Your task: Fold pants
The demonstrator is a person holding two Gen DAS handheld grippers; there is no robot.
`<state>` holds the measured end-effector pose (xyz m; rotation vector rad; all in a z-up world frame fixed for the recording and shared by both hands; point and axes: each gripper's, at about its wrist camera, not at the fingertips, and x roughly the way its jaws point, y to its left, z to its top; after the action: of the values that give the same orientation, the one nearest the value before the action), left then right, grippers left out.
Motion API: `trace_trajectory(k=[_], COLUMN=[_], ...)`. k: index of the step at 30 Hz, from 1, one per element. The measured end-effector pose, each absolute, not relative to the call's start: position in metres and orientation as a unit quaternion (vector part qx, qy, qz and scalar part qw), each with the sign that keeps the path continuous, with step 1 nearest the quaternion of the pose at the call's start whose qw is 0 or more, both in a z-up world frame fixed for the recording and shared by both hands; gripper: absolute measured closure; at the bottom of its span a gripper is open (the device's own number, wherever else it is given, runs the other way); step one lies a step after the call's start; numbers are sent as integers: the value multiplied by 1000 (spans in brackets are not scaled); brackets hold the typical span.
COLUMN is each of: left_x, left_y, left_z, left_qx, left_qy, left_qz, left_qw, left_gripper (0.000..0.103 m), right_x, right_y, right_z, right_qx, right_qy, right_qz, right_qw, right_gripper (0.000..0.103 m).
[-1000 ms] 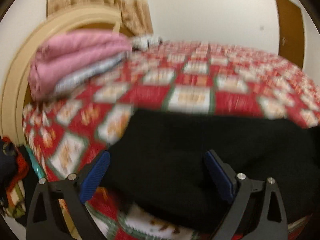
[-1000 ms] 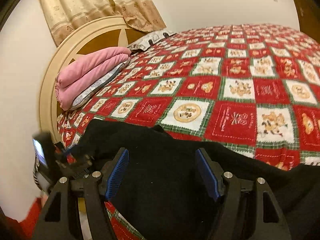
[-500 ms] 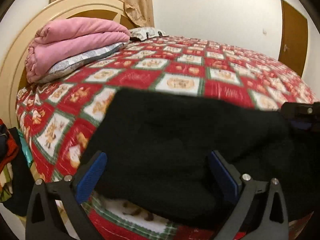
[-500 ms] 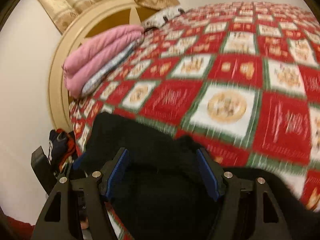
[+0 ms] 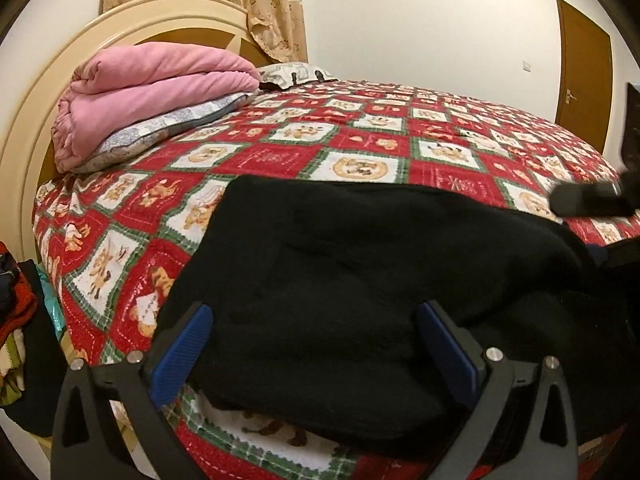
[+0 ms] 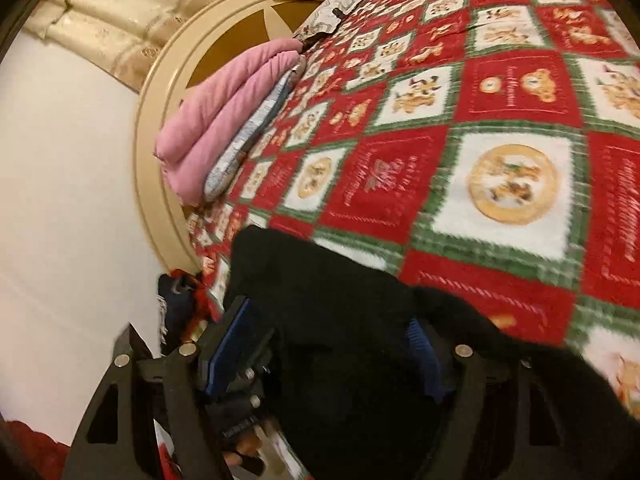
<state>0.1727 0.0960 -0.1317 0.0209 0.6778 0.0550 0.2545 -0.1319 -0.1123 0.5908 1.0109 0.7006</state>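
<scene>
The black pants (image 5: 360, 280) lie bunched on the red, green and white quilt (image 5: 280, 156) at the bed's near corner. My left gripper (image 5: 312, 320) hovers over their near edge, open, blue pads wide apart on either side of the cloth. In the right wrist view the pants (image 6: 328, 280) rise in a fold between the fingers of my right gripper (image 6: 326, 328). Its jaws are opening, the cloth drapes over the right finger, and the pads do not pinch it. A dark blurred part of the right gripper (image 5: 588, 200) shows at the left view's right edge.
A folded pink blanket (image 5: 152, 92) on a grey pillow (image 5: 160, 132) lies against the cream round headboard (image 5: 24, 152). A pile of clothes (image 5: 16, 300) sits beside the bed at the left. A brown door (image 5: 584, 64) stands at the far right wall.
The right wrist view has rolled and swung low toward the bed's near left corner, and its jaws stand slightly wider. The left view steadied after a small shift, still over the pants.
</scene>
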Motion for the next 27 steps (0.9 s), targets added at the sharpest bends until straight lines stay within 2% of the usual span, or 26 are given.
trace_trajectory(k=[3, 8, 11, 13, 21, 27], left_x=[172, 173, 173, 173, 173, 164], left_y=[96, 94, 95, 95, 98, 70], left_z=[-132, -133, -133, -133, -127, -98], left_qx=[13, 32, 30, 32, 12, 13], left_qy=[331, 329, 328, 326, 341, 313], left_qz=[27, 20, 16, 15, 10, -42], left_qw=[943, 944, 944, 945, 940, 949], left_gripper=[0, 0, 0, 0, 0, 0], right_x=[265, 295, 299, 297, 207, 141], right_y=[-136, -176, -181, -192, -330, -445], right_z=[-106, -121, -129, -123, -57, -51], right_qx=[279, 389, 388, 377, 308, 242], right_qy=[460, 466, 488, 493, 409, 388], right_qz=[324, 332, 349, 330, 55, -229], right_qw=[778, 722, 700, 711, 857, 859], right_gripper=[27, 34, 40, 38, 38, 38])
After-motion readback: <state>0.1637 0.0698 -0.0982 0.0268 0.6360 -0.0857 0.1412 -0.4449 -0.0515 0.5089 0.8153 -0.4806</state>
